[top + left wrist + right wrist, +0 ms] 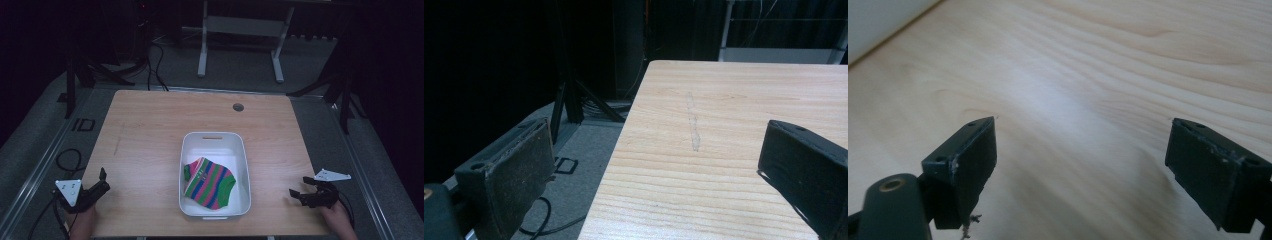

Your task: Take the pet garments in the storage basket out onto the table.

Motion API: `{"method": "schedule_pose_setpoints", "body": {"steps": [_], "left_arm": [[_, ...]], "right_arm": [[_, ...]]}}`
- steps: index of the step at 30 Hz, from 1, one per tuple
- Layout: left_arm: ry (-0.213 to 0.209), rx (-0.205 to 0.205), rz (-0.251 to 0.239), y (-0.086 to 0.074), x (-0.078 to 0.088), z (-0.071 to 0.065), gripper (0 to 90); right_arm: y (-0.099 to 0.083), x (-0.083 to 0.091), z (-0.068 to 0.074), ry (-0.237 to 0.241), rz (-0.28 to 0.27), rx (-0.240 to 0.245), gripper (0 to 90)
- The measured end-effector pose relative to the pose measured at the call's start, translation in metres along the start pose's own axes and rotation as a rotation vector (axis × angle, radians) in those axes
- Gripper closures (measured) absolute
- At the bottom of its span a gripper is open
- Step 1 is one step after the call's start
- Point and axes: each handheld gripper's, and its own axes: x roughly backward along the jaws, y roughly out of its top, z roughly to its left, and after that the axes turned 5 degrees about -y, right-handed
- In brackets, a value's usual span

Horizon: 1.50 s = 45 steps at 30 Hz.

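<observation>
While both hands rest at the near edge of the wooden surface (150,125), the left gripper (102,181) sits with its jaws spread wide and nothing between them, well to the left of the white bin (214,140). Inside that bin lies a striped sock (209,182), pink, green and blue, roughly midway between the two grippers. On the far side of the bin, the right gripper (298,194) has its jaws wide apart too, holding nothing, bare wood beneath them.
</observation>
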Motion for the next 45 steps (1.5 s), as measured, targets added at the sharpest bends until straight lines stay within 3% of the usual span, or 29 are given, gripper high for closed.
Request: {"method": "schedule_pose_setpoints", "body": {"steps": [2, 3, 9, 18, 26, 28, 31, 40, 45], "left_arm": [[-0.001, 0.000, 0.000, 0.000, 0.000, 0.000, 2.0], [-0.002, 0.000, 0.000, 0.000, 0.000, 0.000, 2.0], [-0.003, -0.003, 0.002, 0.000, 0.000, 0.000, 2.0], [-0.004, -0.007, -0.002, 0.000, 0.000, -0.001, 2.0], [-0.002, -0.010, -0.003, 0.000, 0.000, -0.001, 2.0], [-0.002, -0.010, -0.003, 0.000, 0.000, -0.001, 2.0], [-0.004, -0.008, -0.003, 0.000, 0.000, -0.001, 2.0], [-0.004, -0.008, -0.002, 0.000, 0.000, -0.001, 2.0], [-0.006, -0.007, 0.000, 0.000, 0.000, 0.000, 2.0]], "right_arm": [[0.002, 0.000, 0.003, 0.006, 0.013, 0.013, 13.4], [0.006, -0.001, 0.007, 0.053, 0.053, 0.026, 13.4], [0.022, -0.001, 0.026, 0.166, 0.119, 0.120, 13.4], [0.063, 0.009, 0.054, 0.217, 0.086, 0.272, 13.4], [0.100, 0.013, 0.074, 0.260, 0.075, 0.357, 13.6], [0.100, 0.013, 0.074, 0.260, 0.075, 0.357, 13.6], [0.120, 0.013, 0.085, 0.281, 0.099, 0.392, 13.7], [0.160, -0.002, 0.121, 0.351, 0.122, 0.494, 13.5], [0.171, -0.014, 0.137, 0.385, 0.134, 0.516, 13.4]]}}
